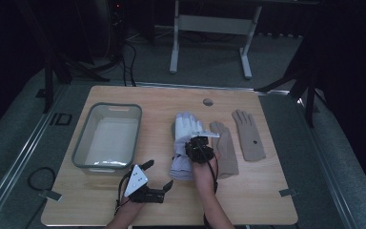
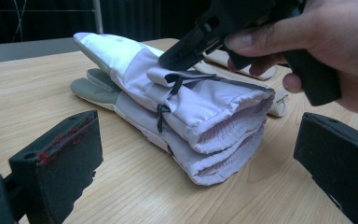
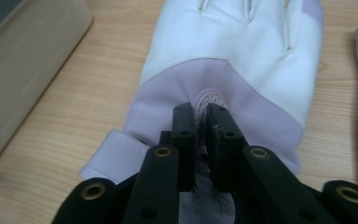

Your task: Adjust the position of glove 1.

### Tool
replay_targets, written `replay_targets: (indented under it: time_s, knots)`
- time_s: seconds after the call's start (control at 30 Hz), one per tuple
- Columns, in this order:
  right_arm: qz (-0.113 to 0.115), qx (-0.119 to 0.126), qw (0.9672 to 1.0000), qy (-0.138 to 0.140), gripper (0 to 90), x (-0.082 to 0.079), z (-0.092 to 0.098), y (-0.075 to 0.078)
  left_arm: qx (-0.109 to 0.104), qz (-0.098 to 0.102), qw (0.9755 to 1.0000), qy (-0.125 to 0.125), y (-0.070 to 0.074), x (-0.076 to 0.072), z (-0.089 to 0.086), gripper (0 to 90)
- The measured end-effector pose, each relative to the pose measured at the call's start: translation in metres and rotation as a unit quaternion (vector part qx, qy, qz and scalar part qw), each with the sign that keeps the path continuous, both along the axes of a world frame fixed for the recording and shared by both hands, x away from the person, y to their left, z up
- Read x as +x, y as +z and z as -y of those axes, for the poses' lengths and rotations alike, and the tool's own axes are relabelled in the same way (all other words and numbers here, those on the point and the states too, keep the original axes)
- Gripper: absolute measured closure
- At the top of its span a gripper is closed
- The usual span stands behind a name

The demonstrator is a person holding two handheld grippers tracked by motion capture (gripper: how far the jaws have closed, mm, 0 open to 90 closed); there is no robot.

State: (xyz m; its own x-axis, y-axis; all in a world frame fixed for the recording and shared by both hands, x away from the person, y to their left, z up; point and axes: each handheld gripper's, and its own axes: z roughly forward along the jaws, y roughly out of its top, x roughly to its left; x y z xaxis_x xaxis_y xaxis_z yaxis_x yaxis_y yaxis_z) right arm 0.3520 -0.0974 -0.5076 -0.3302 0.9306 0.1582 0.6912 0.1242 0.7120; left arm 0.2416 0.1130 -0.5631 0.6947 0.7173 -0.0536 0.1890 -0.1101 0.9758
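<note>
Right gripper [image 1: 201, 143] is down on the stacked pale lilac ski gloves [image 1: 185, 145] at centre of the worktop [image 1: 262, 200], its jaws nearly closed with a narrow gap, tips against the top glove's back; whether they pinch fabric, I cannot tell. Left gripper [image 1: 158, 175] rests at the gloves' seven o'clock, jaws wide, holding nothing. Grey bin [image 1: 82, 143] sits at nine o'clock, two tan gloves [image 1: 237, 140] at three o'clock.

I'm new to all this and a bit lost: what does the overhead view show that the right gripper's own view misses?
High view alone: the left gripper with jaws apart, two tan gloves laid flat, and the whole grey bin.

Right gripper view alone: a round badge on the glove's back, just beyond nearly closed jaws.

Both: the lilac-and-white gloves, the right gripper over them, the wooden table.
</note>
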Motion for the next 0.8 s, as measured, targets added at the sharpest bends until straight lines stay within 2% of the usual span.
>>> replay_targets:
  time_s: [0.13,0.27,0.33,0.4,0.53,0.57,0.73,0.8]
  knots:
    - [0.002,0.003,1.0000,0.008,78.1,0.000,0.001,0.001,-0.001,-0.002,1.0000,-0.001,0.000,0.000,0.000,1.0]
    - [0.011,-0.006,0.9987,0.050,70.2,0.000,0.005,0.010,0.005,-0.003,1.0000,-0.002,0.000,0.001,0.001,1.0]
    - [0.023,-0.019,0.9963,0.081,67.8,-0.001,0.008,0.014,0.007,-0.004,1.0000,-0.002,0.000,0.001,0.001,1.0]
    - [0.029,-0.019,0.9923,0.119,64.0,-0.001,0.013,0.015,0.007,-0.005,1.0000,-0.001,0.000,0.001,0.002,1.0]
    - [0.037,-0.023,0.9856,0.164,54.1,-0.001,0.024,0.016,0.005,-0.011,0.9999,0.001,0.000,0.002,0.001,1.0]
    - [0.034,-0.020,0.9840,0.174,48.5,-0.001,0.027,0.017,0.001,-0.011,0.9999,0.001,0.000,0.002,0.000,1.0]
    - [0.023,0.010,0.9810,0.192,31.6,0.002,0.042,0.025,-0.008,-0.019,0.9997,0.012,0.000,0.004,-0.001,1.0]
    - [0.027,0.023,0.9787,0.202,25.8,0.004,0.051,0.029,-0.008,-0.020,0.9997,0.012,0.000,0.004,-0.001,1.0]
